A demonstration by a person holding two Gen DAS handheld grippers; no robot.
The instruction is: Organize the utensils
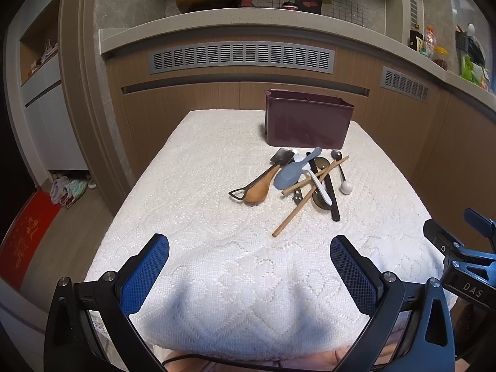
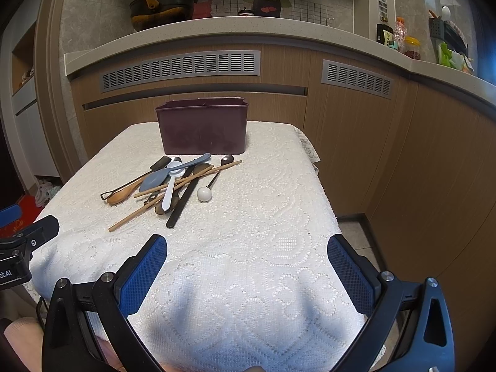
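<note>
Both the left gripper (image 1: 249,266) and right gripper (image 2: 247,265) hung with jaws spread and empty over the lace-covered worktop (image 2: 263,248), short of the utensil pile (image 2: 172,183) before the maroon caddy (image 2: 202,127). The light, stiff, slippery-looking chopsticks (image 2: 145,207) seemed best pinched at their free near ends.

tablecloth (image 2: 248,223): white, lace pattern of loops and diamonds
utensil holder (image 2: 203,128): dark maroon, plain
rice paddle (image 2: 155,179): grey-blue
wooden spoon (image 1: 257,190): warm brown
chopsticks (image 1: 305,197): light tan
ball-ended spoon (image 2: 204,193): white ball, dark stem and bowl
left gripper (image 1: 249,248): black frame
left pads (image 1: 142,279): blue, fine mesh texture
right gripper (image 2: 247,248): black frame
right pads (image 2: 142,277): blue, same mesh
cabinet fronts (image 2: 356,142): brown wood grain
vent grilles (image 1: 241,57): grey, slotted
</note>
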